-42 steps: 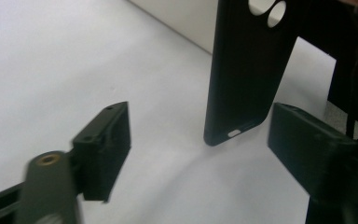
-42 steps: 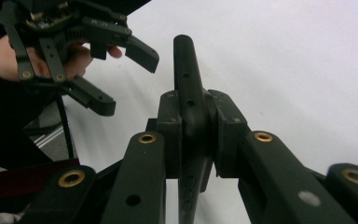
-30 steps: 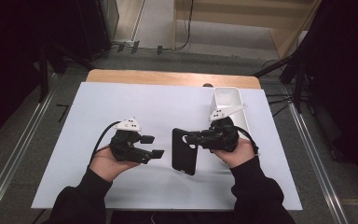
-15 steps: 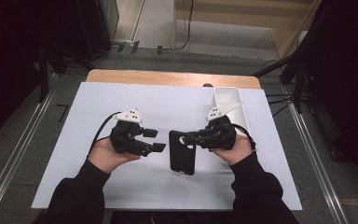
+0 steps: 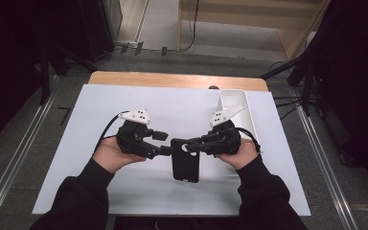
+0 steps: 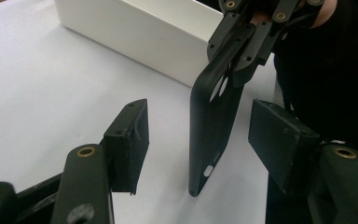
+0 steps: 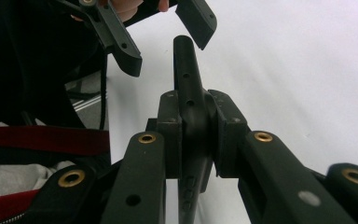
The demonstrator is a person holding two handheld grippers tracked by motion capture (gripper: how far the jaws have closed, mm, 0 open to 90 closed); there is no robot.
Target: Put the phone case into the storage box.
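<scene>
A black phone case (image 5: 184, 163) hangs on edge over the white table top (image 5: 100, 105), its lower corner near the surface (image 6: 200, 186). My right gripper (image 5: 190, 143) is shut on the case's upper end, the pads clamping both faces (image 7: 193, 126). My left gripper (image 5: 164, 143) faces it from the left. Its jaws stand on either side of the case (image 6: 199, 109), apart from both faces, and they have just been closing. The right gripper view shows the left gripper (image 7: 163, 37) straddling the case's far end (image 7: 186, 70).
A white rectangular tray (image 5: 242, 103) stands at the back right of the table, just behind the right hand; its long wall (image 6: 135, 28) runs behind the case. A wooden strip (image 5: 172, 79) borders the table's far edge. Dark sleeves cover both forearms.
The left gripper has risen a little and come in around the case's left edge, and its jaws stand narrower. The right gripper and the case have barely shifted.
</scene>
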